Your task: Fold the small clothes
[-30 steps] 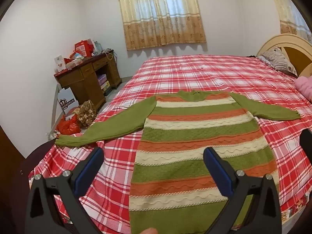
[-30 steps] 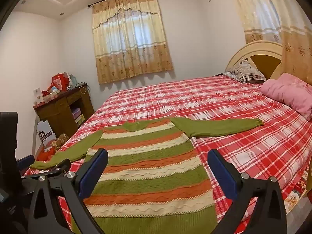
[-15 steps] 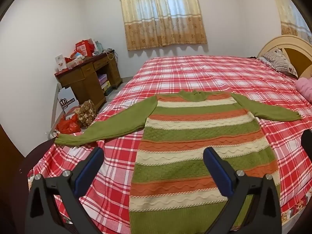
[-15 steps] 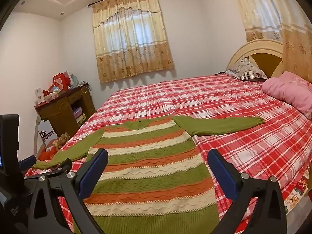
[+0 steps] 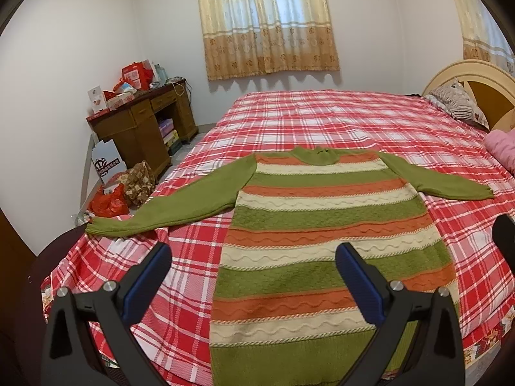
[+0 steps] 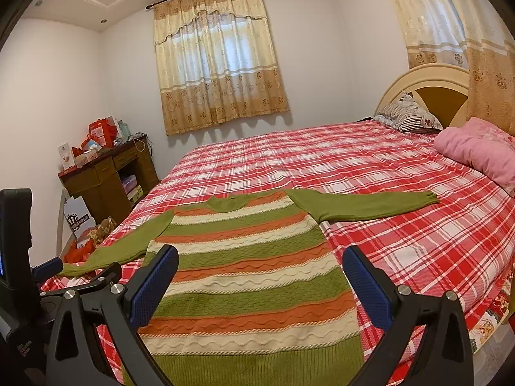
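No writing is legible; the striped sweater (image 5: 325, 244) lies flat, sleeves spread, on the red plaid bed (image 5: 322, 119) by a cluttered wooden desk (image 5: 141, 125), both the left gripper (image 5: 251, 267) and right gripper (image 6: 260, 267) spread wide, empty.

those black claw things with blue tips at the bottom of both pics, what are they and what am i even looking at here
They are two hand-held grippers, each a pair of black fingers with blue pads; a person carries one in each hand. A wide-angle camera on each gripper looks forward along its fingers, which bends the room's edges. One picture comes from the left gripper, the other from the right gripper. In the right view, the black shape at the left edge is the left gripper's body.

Both look over a bed with a red plaid bedspread. A striped sweater in green, orange and cream lies flat on it, sleeves spread out to the sides, hem nearest the cameras. A pink quilt sits near the headboard.

Both grippers are open, above the hem and apart from it, holding nothing. Folding has not started.
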